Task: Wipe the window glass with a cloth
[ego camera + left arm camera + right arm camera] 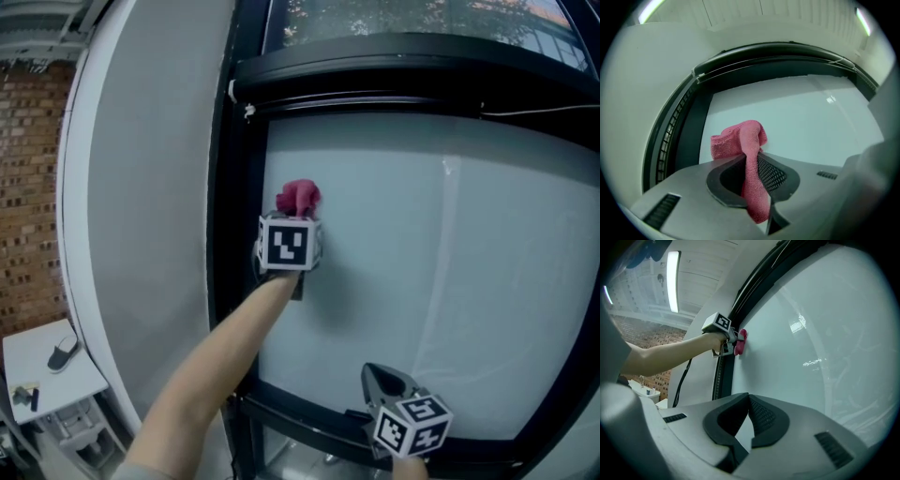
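A pink cloth (300,197) is gripped by the left tool (292,223), whose jaws are clenched on it. In the left gripper view a strip of the cloth is seen running down between the two jaws, while a bunched fold stands out past their tips. That fold is laid against the window glass (450,262), in the upper left part of the pane, just beside the black upright of the window frame (239,187). The left tool's marker cube (286,244) is seen below the cloth in the head view, and a bare forearm (216,375) reaches up to it from the near left.

The right tool (748,401) is held low and to the right, close to the lower bar of the frame and well apart from the left tool. Its jaws are closed tip to tip, and nothing is held between them; only pale glass is seen through the small gap behind the tips. Whether it touches the pane cannot be told.

The pane is pale and milky, with faint streaks and small bright reflections on its right half. To the left of the frame a plain grey wall (150,187) is seen, and further left a brick wall (28,169). At the near left a small white table (80,380) carries a few dark objects, too small to be identified.
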Available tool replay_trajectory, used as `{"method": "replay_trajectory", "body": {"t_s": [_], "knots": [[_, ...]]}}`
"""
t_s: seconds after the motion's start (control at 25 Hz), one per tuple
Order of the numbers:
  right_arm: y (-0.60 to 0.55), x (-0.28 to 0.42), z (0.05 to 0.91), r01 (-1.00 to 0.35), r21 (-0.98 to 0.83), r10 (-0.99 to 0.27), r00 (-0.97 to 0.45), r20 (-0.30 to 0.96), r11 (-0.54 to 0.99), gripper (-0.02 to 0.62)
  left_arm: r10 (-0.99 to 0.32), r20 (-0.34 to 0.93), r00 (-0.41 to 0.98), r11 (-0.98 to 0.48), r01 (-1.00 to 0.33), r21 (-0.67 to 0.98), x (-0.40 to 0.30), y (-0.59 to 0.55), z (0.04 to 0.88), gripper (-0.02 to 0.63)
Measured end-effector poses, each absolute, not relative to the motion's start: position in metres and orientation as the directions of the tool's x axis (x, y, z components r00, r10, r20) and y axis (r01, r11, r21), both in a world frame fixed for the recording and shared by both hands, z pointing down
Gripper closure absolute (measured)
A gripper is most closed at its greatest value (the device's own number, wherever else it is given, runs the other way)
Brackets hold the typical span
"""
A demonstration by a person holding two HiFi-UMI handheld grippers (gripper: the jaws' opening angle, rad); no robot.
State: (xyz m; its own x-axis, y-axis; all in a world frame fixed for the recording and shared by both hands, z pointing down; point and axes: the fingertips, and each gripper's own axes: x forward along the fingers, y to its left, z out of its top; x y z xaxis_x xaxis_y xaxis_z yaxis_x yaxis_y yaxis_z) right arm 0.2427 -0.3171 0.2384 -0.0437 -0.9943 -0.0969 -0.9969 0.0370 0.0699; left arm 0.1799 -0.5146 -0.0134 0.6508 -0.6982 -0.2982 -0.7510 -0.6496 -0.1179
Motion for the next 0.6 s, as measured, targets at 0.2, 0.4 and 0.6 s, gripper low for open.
{"method": "replay_trajectory", "body": {"t_s": [0.2,0.4,0.6], "knots": [[-0.310,0.245,0.242,-0.997,0.074,-0.996,-0.033,-0.086,0.026,0.606,-0.571,-0.314,0.759,-0.747,-0.639,-0.184,0.212,-0.471,-0.011,0.549],[-0.301,0.248,0.244,-0.997,0.074,-0.997,-0.012,-0.076,0.006,0.606,-0.538,-0.330,0.776,-0.767,-0.613,-0.190,0.225,-0.450,-0.014,0.549],[-0.290,0.259,0.242,-0.997,0.072,-0.996,0.015,-0.085,-0.021,0.606,-0.470,-0.364,0.804,-0.820,-0.551,-0.158,0.238,-0.430,-0.020,0.548]]}}
